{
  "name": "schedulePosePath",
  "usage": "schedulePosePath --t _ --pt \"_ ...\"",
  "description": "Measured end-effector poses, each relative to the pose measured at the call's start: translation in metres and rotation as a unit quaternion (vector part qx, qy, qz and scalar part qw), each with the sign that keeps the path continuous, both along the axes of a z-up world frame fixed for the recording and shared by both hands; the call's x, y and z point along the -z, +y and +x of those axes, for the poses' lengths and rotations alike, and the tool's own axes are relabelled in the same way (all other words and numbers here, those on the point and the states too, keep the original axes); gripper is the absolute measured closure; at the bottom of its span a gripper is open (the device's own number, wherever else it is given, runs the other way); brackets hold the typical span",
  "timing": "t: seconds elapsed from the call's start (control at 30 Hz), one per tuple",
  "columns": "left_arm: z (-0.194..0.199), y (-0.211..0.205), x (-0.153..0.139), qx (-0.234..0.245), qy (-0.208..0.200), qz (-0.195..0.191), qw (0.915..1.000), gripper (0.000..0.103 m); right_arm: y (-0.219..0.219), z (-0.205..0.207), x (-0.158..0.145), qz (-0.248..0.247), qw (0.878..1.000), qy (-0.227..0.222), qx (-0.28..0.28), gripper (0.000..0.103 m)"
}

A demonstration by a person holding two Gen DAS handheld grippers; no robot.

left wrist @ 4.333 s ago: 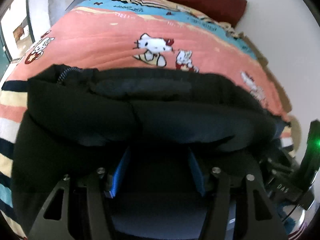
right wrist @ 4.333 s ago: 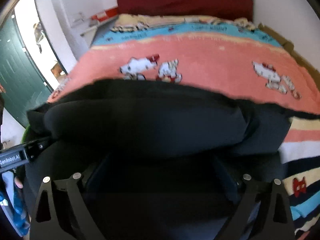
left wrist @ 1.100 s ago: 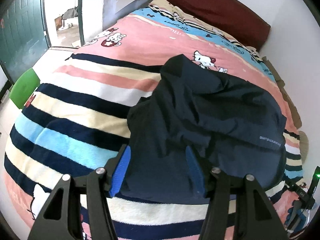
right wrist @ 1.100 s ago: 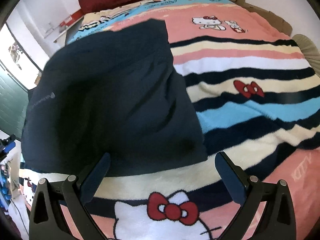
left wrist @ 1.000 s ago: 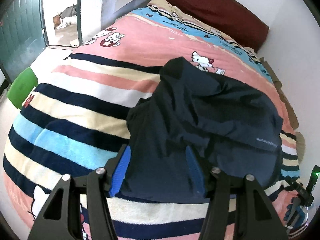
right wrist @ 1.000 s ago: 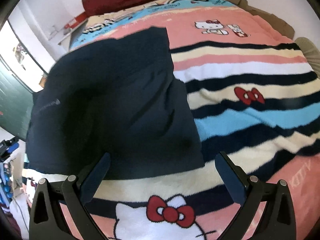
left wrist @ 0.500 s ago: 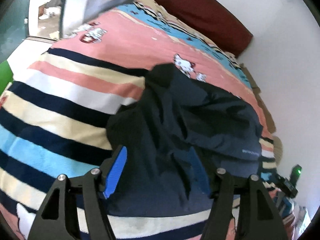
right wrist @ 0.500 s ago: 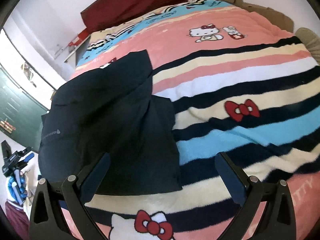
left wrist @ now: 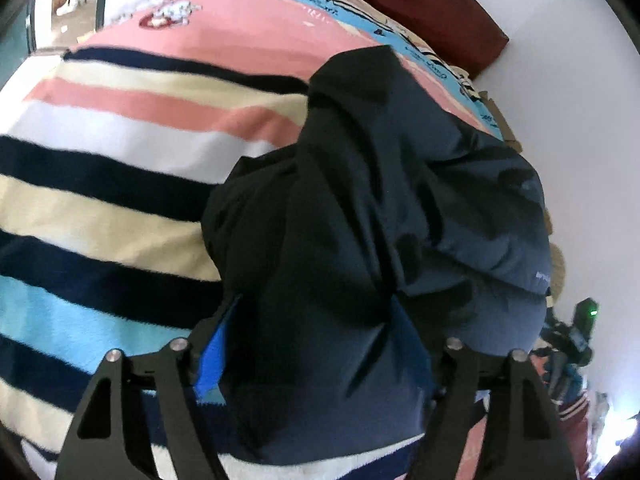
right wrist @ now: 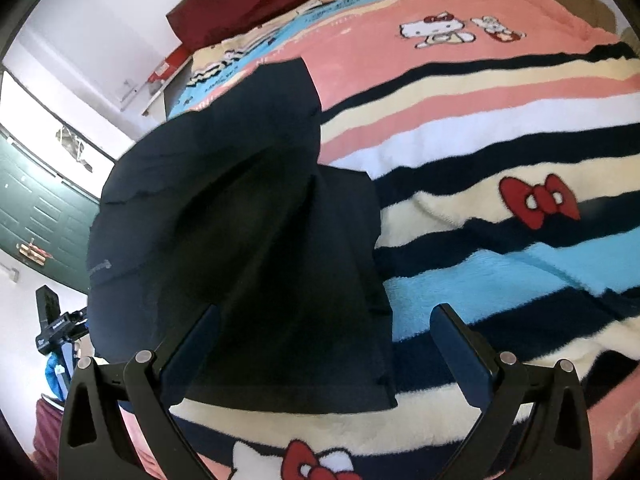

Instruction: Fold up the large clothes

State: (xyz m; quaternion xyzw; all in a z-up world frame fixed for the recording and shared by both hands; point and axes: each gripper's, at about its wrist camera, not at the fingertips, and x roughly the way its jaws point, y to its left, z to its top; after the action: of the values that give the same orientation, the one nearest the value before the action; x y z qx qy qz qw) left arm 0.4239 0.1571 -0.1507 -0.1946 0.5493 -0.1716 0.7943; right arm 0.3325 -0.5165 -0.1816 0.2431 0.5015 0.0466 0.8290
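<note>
Mid-fold. Left tool (left wrist: 320, 356), jaws just widening, straddles the navy jacket's (left wrist: 380, 208) near hem, ungripped. Right tool (right wrist: 326, 344) gapes over its 5 o'clock corner. Next: pinch both.

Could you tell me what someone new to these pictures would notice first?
A dark navy garment, partly folded, lies near the foot of the bed, between both open grippers. Under it spreads a loud striped blanket in pink, cream, navy and sky blue, with cartoon cats and red bows. A dark red headboard closes off the far end against the white wall.
</note>
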Motion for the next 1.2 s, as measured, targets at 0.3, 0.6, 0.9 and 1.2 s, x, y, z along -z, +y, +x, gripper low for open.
schedulePosePath --t 0.3,0.6,0.9,1.2 --pt "0.017 0.014 0.047 0.012 0.034 -0.067 0.9971 0.000 -0.008 0.024 0.050 0.080 0.996 0.037 -0.015 0.000" --pt "0.035 0.024 0.080 0.043 0.063 -0.186 0.9796 0.000 -0.015 0.059 0.065 0.145 0.988 0.028 -0.052 0.000" --pt "0.028 0.023 0.085 0.043 0.052 -0.215 0.9743 0.000 -0.005 0.069 0.091 0.201 0.976 0.043 -0.077 0.000" --pt "0.019 0.011 0.079 0.031 0.043 -0.183 0.9818 0.000 0.007 0.073 0.096 0.183 0.978 0.046 -0.084 0.000"
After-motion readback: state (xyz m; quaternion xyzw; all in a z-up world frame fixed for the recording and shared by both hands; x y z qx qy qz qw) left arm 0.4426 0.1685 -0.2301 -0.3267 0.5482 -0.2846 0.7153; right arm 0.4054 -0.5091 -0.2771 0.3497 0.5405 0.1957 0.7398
